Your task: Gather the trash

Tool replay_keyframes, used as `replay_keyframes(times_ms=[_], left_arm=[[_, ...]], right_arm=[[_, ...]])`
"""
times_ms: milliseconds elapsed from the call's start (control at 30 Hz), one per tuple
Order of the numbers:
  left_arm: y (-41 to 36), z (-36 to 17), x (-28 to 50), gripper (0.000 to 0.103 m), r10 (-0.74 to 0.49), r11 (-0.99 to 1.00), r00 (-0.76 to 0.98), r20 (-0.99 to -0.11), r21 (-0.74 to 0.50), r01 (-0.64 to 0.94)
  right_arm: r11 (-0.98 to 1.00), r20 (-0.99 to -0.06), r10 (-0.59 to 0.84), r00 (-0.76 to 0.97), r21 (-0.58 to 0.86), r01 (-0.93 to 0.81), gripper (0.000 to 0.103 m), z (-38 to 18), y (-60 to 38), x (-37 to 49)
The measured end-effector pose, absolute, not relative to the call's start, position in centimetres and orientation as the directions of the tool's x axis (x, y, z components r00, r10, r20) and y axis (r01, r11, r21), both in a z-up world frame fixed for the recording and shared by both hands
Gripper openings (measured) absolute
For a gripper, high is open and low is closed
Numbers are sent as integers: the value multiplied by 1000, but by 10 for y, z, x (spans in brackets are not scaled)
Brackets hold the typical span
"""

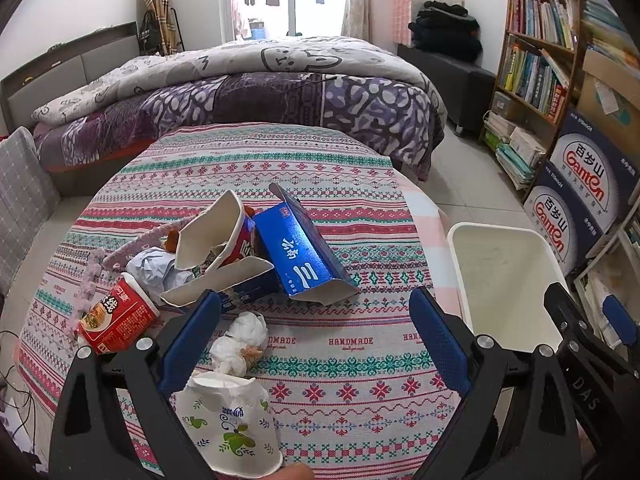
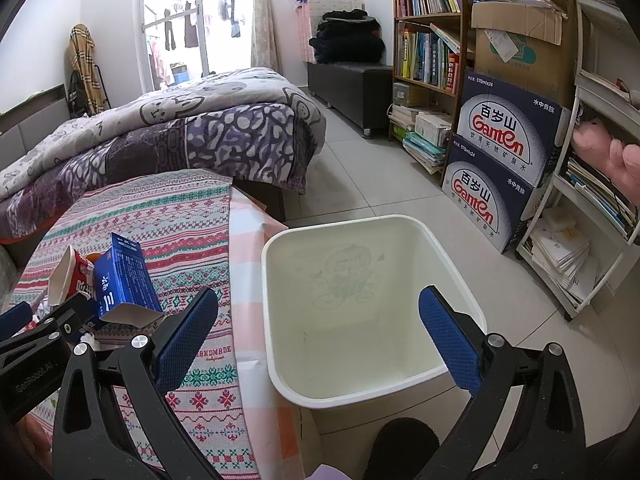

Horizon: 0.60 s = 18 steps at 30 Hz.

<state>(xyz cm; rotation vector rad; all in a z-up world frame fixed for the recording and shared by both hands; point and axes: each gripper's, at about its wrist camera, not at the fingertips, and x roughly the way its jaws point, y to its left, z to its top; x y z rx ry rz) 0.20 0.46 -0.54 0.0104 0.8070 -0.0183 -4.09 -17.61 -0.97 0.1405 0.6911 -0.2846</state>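
Observation:
Trash lies on a round table with a patterned cloth [image 1: 340, 360]: a blue carton [image 1: 300, 252], a torn white-and-red cup [image 1: 216, 236], a red noodle cup [image 1: 116, 316] on its side, crumpled tissues [image 1: 240, 340], crumpled paper [image 1: 156, 268] and a white paper cup with green leaves [image 1: 228, 420]. My left gripper [image 1: 316, 328] is open above the table, empty, with the tissues near its left finger. A white bin [image 2: 360, 300] stands on the floor beside the table, and it also shows in the left wrist view [image 1: 504, 280]. My right gripper [image 2: 320, 328] is open and empty over the bin.
A bed with a purple quilt [image 1: 248, 92] stands behind the table. Bookshelves [image 2: 428, 40] and stacked water boxes [image 2: 504, 152] line the right wall. A pink fuzzy strip [image 1: 92, 280] lies at the table's left. Tiled floor [image 2: 380, 184] surrounds the bin.

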Motion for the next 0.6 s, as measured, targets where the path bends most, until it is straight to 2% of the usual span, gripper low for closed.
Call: replay_keyframes(times_ms=[600], left_arm=[[7,-6,2,93,-9,1000,689,-725,3,17]], right_arm=[[952,-644,-211,735,34,303,96,-10,-176,-41]])
